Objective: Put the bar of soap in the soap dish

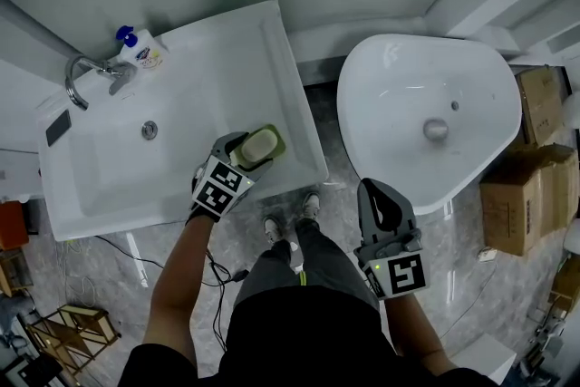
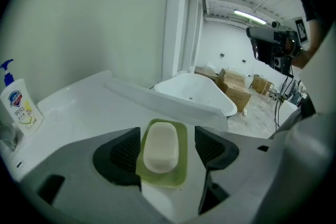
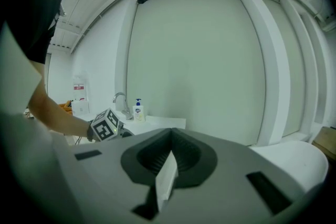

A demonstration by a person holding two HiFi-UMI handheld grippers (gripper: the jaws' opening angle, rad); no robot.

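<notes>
A pale bar of soap (image 1: 257, 143) lies in the green soap dish (image 1: 276, 138) on the front right corner of the white sink counter (image 1: 272, 68). My left gripper (image 1: 243, 157) is just behind the dish, open, its jaws standing apart on either side with nothing pressed. In the left gripper view the soap (image 2: 161, 147) rests flat in the dish (image 2: 181, 178) between the spread pads of my left gripper (image 2: 168, 148). My right gripper (image 1: 376, 195) hangs over the floor to the right, shut and empty; in its own view, my right gripper (image 3: 169, 152) has its jaws together.
A faucet (image 1: 86, 72) and a pump bottle (image 1: 140, 50) stand at the sink's back left. A large white basin (image 1: 426, 113) sits to the right, with cardboard boxes (image 1: 526, 195) beyond it. The person's legs and cables are below the sink's front edge.
</notes>
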